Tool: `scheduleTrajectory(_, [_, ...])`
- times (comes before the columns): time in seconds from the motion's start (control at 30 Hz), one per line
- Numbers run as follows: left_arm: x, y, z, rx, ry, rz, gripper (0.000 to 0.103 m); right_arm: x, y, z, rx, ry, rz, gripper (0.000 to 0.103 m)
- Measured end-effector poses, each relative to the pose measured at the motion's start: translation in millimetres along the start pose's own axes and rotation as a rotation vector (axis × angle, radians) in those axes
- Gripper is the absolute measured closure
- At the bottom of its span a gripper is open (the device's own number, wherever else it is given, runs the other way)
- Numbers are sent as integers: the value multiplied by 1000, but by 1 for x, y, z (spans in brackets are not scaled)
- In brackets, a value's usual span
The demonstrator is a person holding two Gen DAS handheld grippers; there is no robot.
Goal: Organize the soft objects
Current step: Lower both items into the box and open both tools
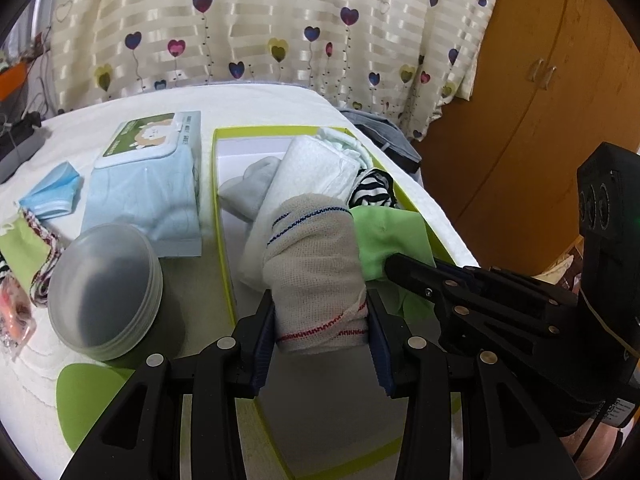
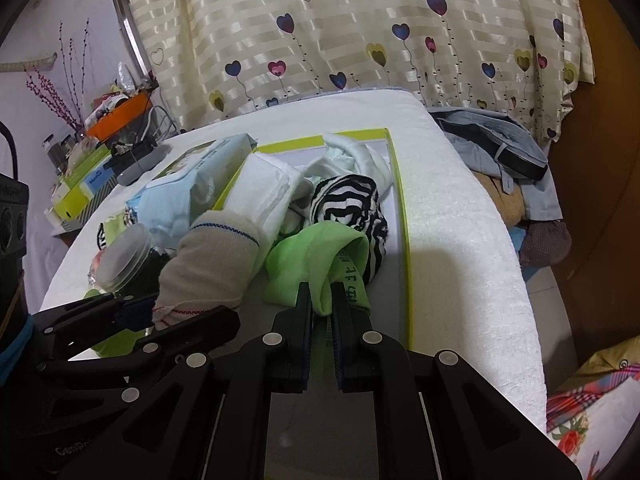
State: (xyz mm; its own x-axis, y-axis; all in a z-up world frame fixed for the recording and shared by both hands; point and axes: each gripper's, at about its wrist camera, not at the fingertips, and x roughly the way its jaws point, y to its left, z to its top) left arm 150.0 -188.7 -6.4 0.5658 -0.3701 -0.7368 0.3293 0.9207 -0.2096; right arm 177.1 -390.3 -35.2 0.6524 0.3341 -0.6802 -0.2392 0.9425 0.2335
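My left gripper (image 1: 322,312) is shut on a beige knit cloth roll (image 1: 316,264) with blue and red stitching, held over the near end of the lime-rimmed box (image 1: 222,240). My right gripper (image 2: 321,296) is shut on a green sock (image 2: 316,256) beside it, inside the same box (image 2: 402,216). The box also holds a folded white towel (image 1: 308,172), a grey sock (image 1: 248,188), a black-and-white striped sock (image 2: 352,204) and white cloth (image 2: 352,152). The right gripper shows at right in the left wrist view (image 1: 390,264), and the beige roll in the right wrist view (image 2: 212,256).
Left of the box on the white bed cover lie a blue wet-wipes pack (image 1: 148,184), a blue face mask (image 1: 52,188), a stack of clear round lids (image 1: 104,292), green and patterned cloths (image 1: 28,256) and a green pad (image 1: 88,396). Clothes (image 2: 500,148) are piled right of the bed.
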Motion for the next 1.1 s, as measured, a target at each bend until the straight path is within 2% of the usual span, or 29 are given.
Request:
scheduleTrajectory(0.2, [-5,1,1,-7,-10,-27,62,-12,4,-2,-23,-9,-27,85])
scheduleTrajectory(0.37, [-7,1,1,-14,-6,-44,62,-25,6,-5,-25,-26,-64,68])
scheduleTrajectory(0.47, [-9,1,-1,-7,-4,-49,62,-32,5,-8,-15,-34,-80,62])
scheduleTrajectory(0.8, [-26,-10,-8,31,-22,-74,60,-53,5,-16,-8,-54,-105,62])
scheduleTrajectory(1.1, [-50,-8,-15,38,-59,-57,60,-68,10,-23,-12,-73,-99,62])
